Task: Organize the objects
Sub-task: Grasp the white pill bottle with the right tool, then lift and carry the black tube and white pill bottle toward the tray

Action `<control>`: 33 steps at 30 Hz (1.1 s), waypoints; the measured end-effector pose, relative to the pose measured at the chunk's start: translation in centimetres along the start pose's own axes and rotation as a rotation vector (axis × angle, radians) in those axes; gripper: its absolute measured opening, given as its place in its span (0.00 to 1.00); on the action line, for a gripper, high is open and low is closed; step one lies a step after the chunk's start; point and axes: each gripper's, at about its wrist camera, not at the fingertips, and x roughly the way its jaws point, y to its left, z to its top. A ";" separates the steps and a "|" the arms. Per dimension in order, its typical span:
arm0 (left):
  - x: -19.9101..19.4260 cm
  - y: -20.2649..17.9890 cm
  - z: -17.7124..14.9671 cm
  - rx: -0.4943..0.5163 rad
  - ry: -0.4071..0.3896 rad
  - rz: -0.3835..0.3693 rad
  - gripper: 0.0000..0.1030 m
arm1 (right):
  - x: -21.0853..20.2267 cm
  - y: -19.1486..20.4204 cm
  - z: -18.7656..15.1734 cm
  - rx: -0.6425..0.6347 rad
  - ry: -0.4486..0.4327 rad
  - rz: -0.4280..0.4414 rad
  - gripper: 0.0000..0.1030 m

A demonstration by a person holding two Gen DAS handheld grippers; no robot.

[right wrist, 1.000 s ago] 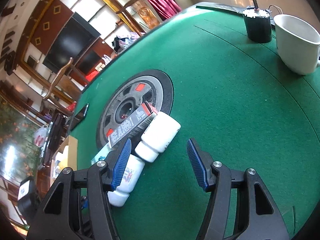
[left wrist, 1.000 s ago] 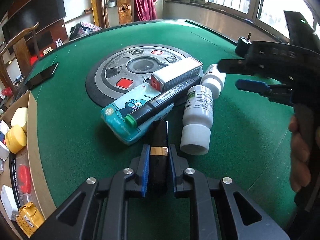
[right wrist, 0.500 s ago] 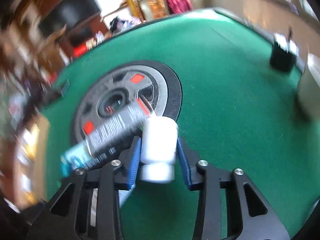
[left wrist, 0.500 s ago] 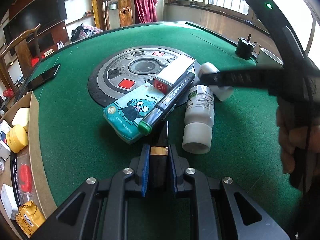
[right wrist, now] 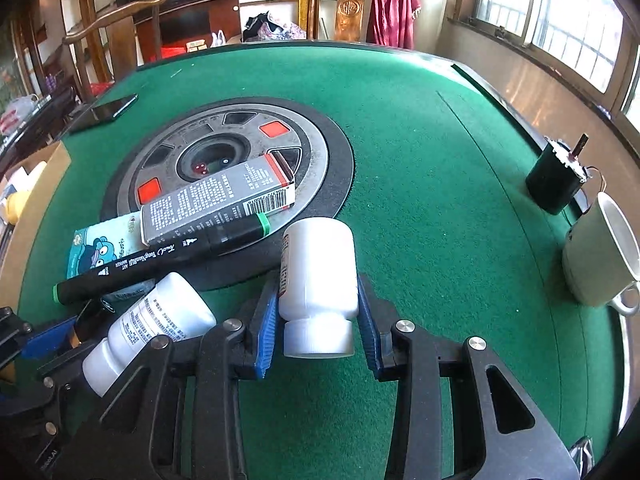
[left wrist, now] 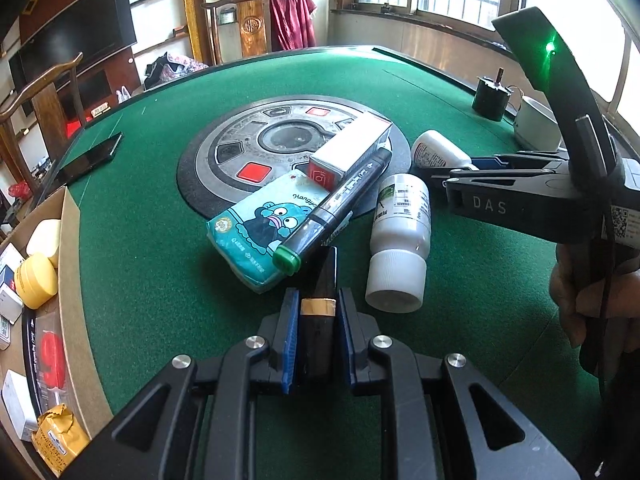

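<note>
Evidently both hands had committed to a pick. The left claw [left wrist: 316,336] was pinching a dark tube with a gold band [left wrist: 320,308], its blue pads pressed against the tube's sides while the far end lay on the green worktop [left wrist: 152,280], just beside the tissue packet [left wrist: 260,236]. The right claw [right wrist: 318,320] had just been closing and now squeezed a small white bottle [right wrist: 318,276] near its cap, cap toward the camera. A second white bottle [left wrist: 398,240], a green-capped marker [left wrist: 332,212] and a grey carton [right wrist: 218,200] lay piled together at the rim of the round centre plate [right wrist: 316,136]. The cardboard box [left wrist: 70,248] at the worktop's left edge, already holding small items, was probably where these things belonged.
</note>
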 end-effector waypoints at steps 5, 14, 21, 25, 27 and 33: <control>0.1 -0.1 0.0 0.012 -0.013 0.011 0.20 | 0.0 -0.2 -0.1 0.037 -0.026 0.018 0.35; 0.1 -0.4 -0.1 0.007 -0.024 0.026 0.16 | 0.3 -1.1 0.4 0.118 -0.005 0.064 0.34; 0.0 0.2 -0.2 -0.020 -0.019 0.013 0.16 | -1.4 -0.4 0.4 0.107 -0.077 0.040 0.34; -0.7 0.6 0.0 -0.043 -0.047 0.001 0.16 | -2.1 -0.7 0.6 0.131 -0.105 0.092 0.34; -1.2 0.9 0.1 -0.054 -0.065 -0.003 0.16 | -2.4 -0.5 0.6 0.129 -0.119 0.111 0.34; -2.3 2.0 0.3 -0.090 -0.101 -0.017 0.16 | -2.9 0.1 0.5 0.120 -0.136 0.163 0.34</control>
